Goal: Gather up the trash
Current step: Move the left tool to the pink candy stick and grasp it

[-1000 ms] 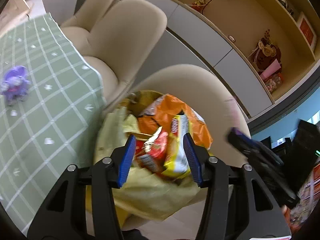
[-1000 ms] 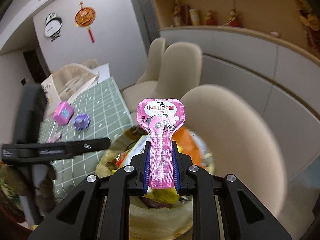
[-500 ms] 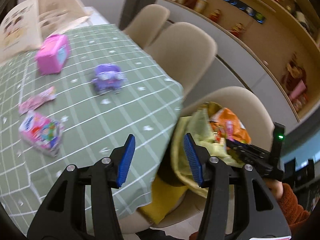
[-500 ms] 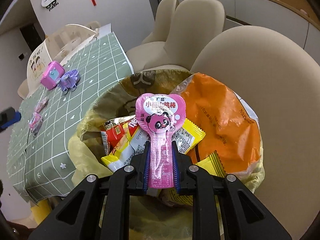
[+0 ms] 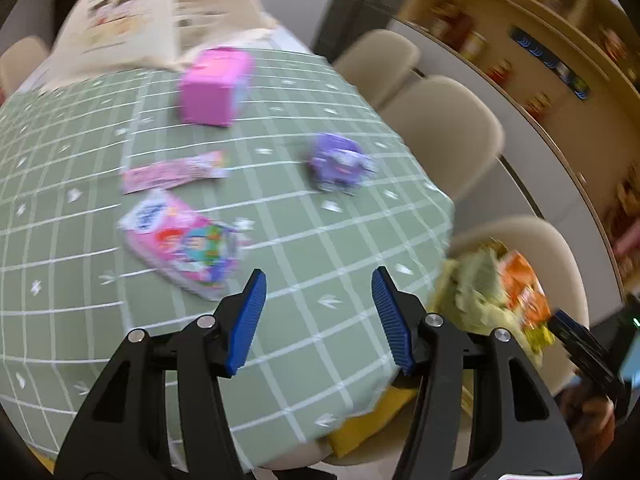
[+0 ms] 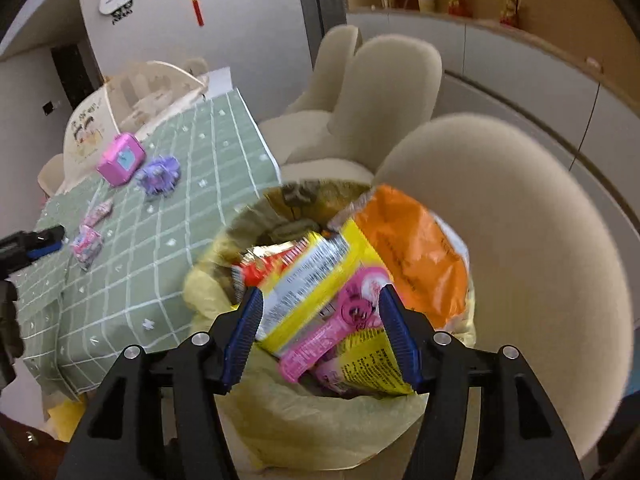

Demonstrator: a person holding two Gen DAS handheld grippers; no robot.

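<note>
My right gripper (image 6: 320, 332) is open just above a yellow trash bag (image 6: 320, 432) on a beige chair. A pink lollipop wrapper (image 6: 340, 320) lies in the bag among yellow and orange wrappers (image 6: 408, 248). My left gripper (image 5: 316, 316) is open and empty over the green checked tablecloth (image 5: 280, 280). A pink snack packet (image 5: 184, 240) and a flat pink wrapper (image 5: 172, 172) lie on the cloth ahead of it, to the left. The bag also shows in the left wrist view (image 5: 472, 284).
A pink box (image 5: 216, 84) and a purple toy (image 5: 340, 164) stand farther back on the table. A white tote bag (image 5: 116, 24) lies at the far end. Beige chairs (image 6: 380, 92) line the table's right side, with cabinets behind.
My right gripper has opened and the pink lollipop wrapper has dropped into the bag. My left gripper has swung from the bag to over the table, nearer the pink packets.
</note>
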